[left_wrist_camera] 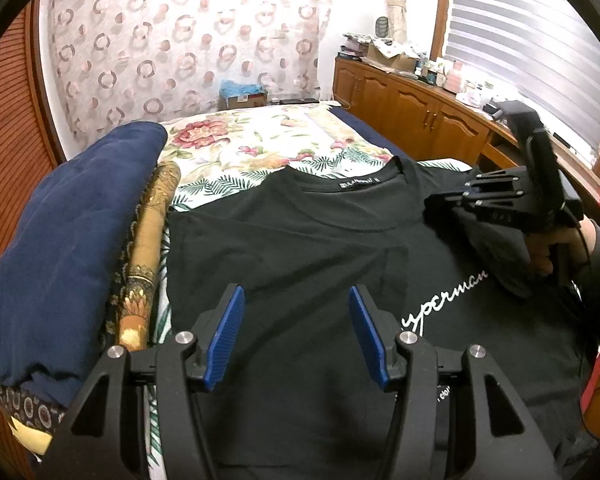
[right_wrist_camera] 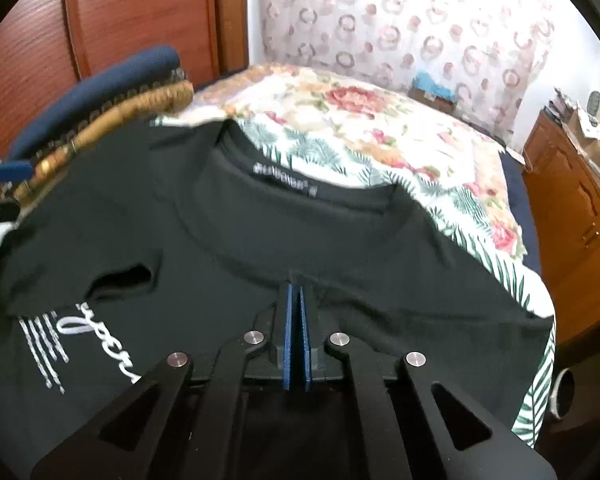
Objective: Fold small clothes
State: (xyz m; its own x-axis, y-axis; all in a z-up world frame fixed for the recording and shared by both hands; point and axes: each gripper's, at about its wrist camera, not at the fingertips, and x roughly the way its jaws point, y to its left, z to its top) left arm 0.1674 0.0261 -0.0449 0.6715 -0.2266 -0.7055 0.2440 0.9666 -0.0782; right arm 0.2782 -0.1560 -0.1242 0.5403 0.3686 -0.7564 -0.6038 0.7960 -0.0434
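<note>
One black cotton T-shirt (left_wrist_camera: 300, 248) with white script lettering lies flat on the floral bedspread (left_wrist_camera: 260, 148), collar away from the cameras. Two grippers with ribbed blue pads are over it. The left gripper (left_wrist_camera: 296, 336) hovers with jaws apart, nothing between them. The right gripper (right_wrist_camera: 296, 300) has jaws pressed together, pinching black shirt fabric. One padded navy cushion (left_wrist_camera: 60, 240) sits beside the shirt.

Black T-shirt (left_wrist_camera: 300, 240), floral bedspread (left_wrist_camera: 260, 144)
</note>
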